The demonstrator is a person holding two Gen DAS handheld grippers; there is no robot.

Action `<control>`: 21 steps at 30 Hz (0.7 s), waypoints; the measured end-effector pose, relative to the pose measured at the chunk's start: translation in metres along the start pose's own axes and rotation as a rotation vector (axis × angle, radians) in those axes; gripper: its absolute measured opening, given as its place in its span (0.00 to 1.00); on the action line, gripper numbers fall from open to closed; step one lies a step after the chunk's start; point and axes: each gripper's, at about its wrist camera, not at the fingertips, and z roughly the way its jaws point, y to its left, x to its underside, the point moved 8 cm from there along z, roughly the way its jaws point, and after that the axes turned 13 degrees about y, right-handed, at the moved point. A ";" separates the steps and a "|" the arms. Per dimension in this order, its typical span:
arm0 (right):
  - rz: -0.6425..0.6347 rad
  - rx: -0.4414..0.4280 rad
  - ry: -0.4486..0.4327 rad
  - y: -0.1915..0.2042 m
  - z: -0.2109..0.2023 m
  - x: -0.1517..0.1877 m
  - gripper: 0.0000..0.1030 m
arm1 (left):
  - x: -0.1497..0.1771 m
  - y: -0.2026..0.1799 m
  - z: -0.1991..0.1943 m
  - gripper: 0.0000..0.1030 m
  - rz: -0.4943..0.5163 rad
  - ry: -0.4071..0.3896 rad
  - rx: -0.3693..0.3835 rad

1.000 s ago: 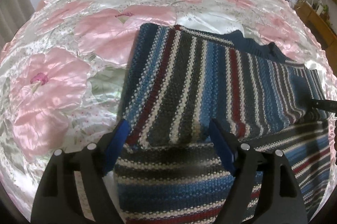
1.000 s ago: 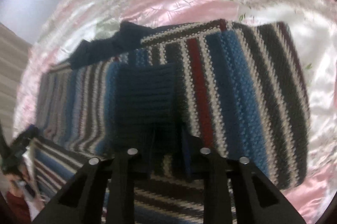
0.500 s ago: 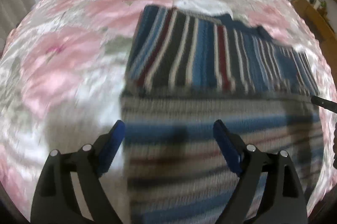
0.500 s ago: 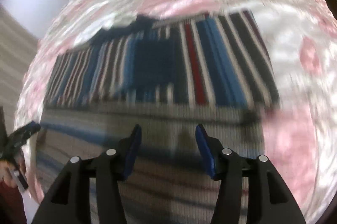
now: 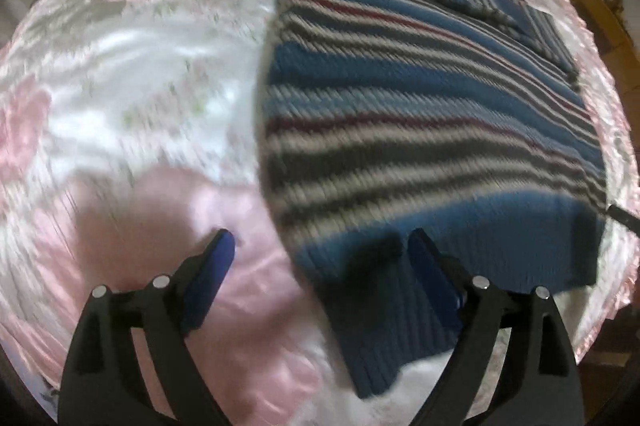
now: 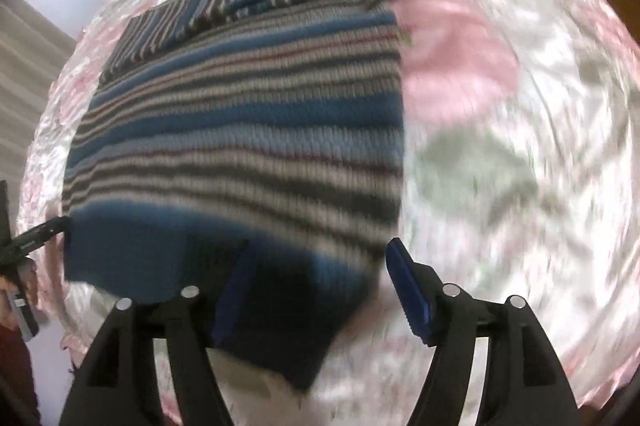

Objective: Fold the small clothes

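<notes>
- Covering both views, a shiny satin bedspread (image 5: pixel 132 73) in white, printed with large pink flowers and grey-green leaves, is blurred by motion.
- Lying flat on the bedspread is a knitted sweater (image 5: pixel 420 129) striped in blue, dark grey, white and dark red; its far part is folded over onto the body, and its plain blue ribbed hem (image 5: pixel 400 310) is the nearest part. In the right wrist view the same sweater (image 6: pixel 240 129) fills the left half.
- Left gripper (image 5: pixel 320 258), black with blue pads, has its jaws spread wide and holds nothing; it sits over the near left corner of the sweater, with one finger over pink fabric and the other over the hem.
- Right gripper (image 6: pixel 316 266) is likewise spread apart and empty, over the sweater's near right corner.
- At the far left edge of the right wrist view, part of the person's hand (image 6: pixel 16 286) is visible on the other gripper's handle.
</notes>
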 end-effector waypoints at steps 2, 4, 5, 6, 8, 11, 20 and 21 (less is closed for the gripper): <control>0.017 -0.013 0.011 -0.003 0.002 0.017 0.67 | 0.008 -0.004 0.005 0.86 -0.016 0.004 0.016; 0.030 -0.013 0.022 -0.004 0.007 0.030 0.67 | 0.014 -0.008 0.010 0.86 -0.029 0.011 0.031; 0.034 -0.020 0.027 -0.004 0.009 0.033 0.67 | 0.016 -0.010 0.011 0.86 -0.033 0.007 0.034; 0.039 -0.028 0.032 -0.004 0.011 0.037 0.67 | 0.019 -0.013 0.012 0.86 -0.034 0.001 0.036; 0.046 -0.037 0.038 -0.003 0.016 0.041 0.67 | 0.023 -0.018 0.013 0.84 -0.034 -0.005 0.053; 0.054 -0.033 0.048 -0.001 0.024 0.043 0.66 | 0.026 -0.023 0.014 0.79 -0.044 -0.010 0.051; 0.068 -0.120 0.058 0.014 0.037 0.044 0.56 | 0.032 -0.033 0.007 0.58 -0.110 0.009 0.165; 0.059 -0.124 0.058 0.017 0.036 0.044 0.55 | 0.033 -0.035 0.008 0.57 -0.109 0.011 0.165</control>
